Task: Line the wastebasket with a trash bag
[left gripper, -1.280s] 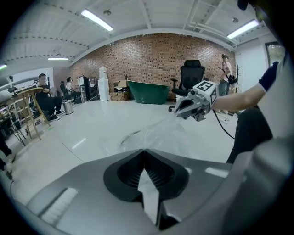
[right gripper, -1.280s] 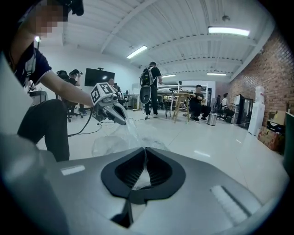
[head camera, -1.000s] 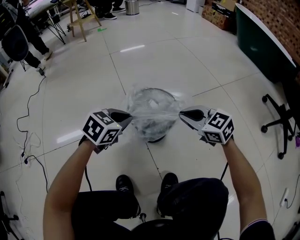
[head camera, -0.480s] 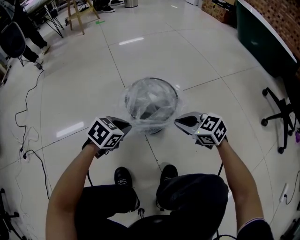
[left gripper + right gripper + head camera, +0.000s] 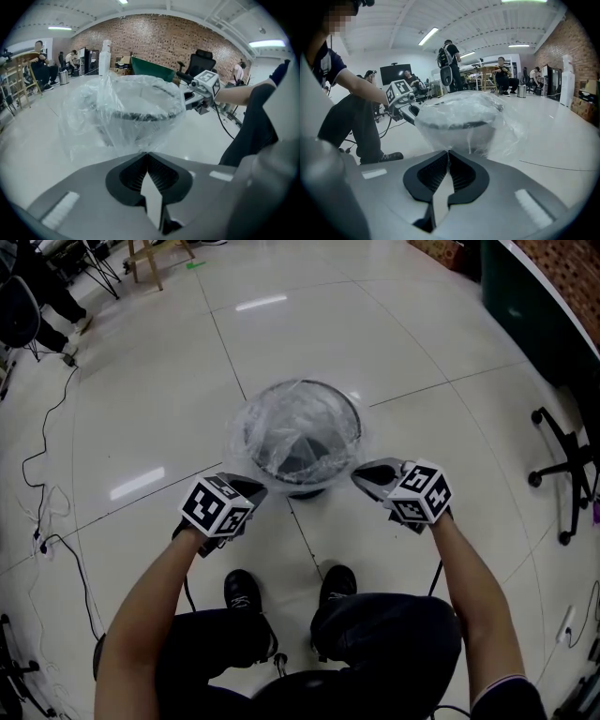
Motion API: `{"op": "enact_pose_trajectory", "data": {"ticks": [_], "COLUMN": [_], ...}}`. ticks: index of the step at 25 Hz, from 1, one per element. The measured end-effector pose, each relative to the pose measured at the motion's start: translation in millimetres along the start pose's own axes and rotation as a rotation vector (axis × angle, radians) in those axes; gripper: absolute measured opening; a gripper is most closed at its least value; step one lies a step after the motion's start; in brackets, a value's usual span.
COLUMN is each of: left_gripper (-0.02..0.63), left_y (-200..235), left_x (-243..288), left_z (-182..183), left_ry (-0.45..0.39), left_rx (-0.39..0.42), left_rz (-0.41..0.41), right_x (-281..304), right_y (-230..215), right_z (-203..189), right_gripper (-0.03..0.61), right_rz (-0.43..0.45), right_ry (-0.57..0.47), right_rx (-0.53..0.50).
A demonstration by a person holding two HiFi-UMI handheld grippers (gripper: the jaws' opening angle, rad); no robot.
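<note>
While the bag (image 5: pixel 246 435) drapes over the wastebasket (image 5: pixel 306 491) | left gripper (image 5: pixel 257 489) clenched on its edge | right gripper (image 5: pixel 358 474) clenched likewise

The glossy white tiled floor (image 5: pixel 403 352) carries the wastebasket (image 5: pixel 300 454) at its middle, upright beside a tile seam. Black cables (image 5: pixel 58 427) trail along the left, and a wheeled chair base (image 5: pixel 562 456) stands at the right. Wooden legs (image 5: pixel 145 259) stand far left, and nearest are two black shoes (image 5: pixel 246 589).
</note>
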State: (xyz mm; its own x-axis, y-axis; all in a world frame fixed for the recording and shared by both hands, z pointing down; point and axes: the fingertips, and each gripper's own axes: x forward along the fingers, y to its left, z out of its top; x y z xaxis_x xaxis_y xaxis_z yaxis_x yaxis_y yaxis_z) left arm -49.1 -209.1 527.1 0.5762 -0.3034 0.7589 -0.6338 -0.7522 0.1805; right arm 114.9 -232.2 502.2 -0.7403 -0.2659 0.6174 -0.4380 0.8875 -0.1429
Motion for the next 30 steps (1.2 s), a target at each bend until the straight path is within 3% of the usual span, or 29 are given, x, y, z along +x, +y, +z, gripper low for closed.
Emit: {"op": "enact_pose_trajectory", "data": {"ticks": [6, 12, 14, 21, 30], "left_gripper": [0.015, 0.015, 0.017, 0.158, 0.175], "left_y": [10, 19, 17, -11, -23], "left_x": [16, 23, 19, -4, -57], "left_z": [-5, -4, -5, -6, 21], "left_ry": [-0.003, 0.003, -0.003, -0.019, -0.127], "left_rx": [-0.054, -0.107, -0.122, -0.107, -0.093], "left_rz": [0.031, 0.121, 0.148, 0.128, 0.141], "right_x": [15, 21, 17, -19, -68], "right_y": [-12, -17, -14, -7, -4], "right_z": [-8, -9, -9, -1, 16], "right_gripper": [0.002, 0.003, 0.030, 0.098, 0.109], "right_rz": [-0.012, -0.072, -0.077, -0.122, -0.176], "right_ry": [0.037, 0.051, 0.044, 0.005, -0.074], "right_rx": [0.010, 0.056, 0.068, 0.075, 0.086]}}
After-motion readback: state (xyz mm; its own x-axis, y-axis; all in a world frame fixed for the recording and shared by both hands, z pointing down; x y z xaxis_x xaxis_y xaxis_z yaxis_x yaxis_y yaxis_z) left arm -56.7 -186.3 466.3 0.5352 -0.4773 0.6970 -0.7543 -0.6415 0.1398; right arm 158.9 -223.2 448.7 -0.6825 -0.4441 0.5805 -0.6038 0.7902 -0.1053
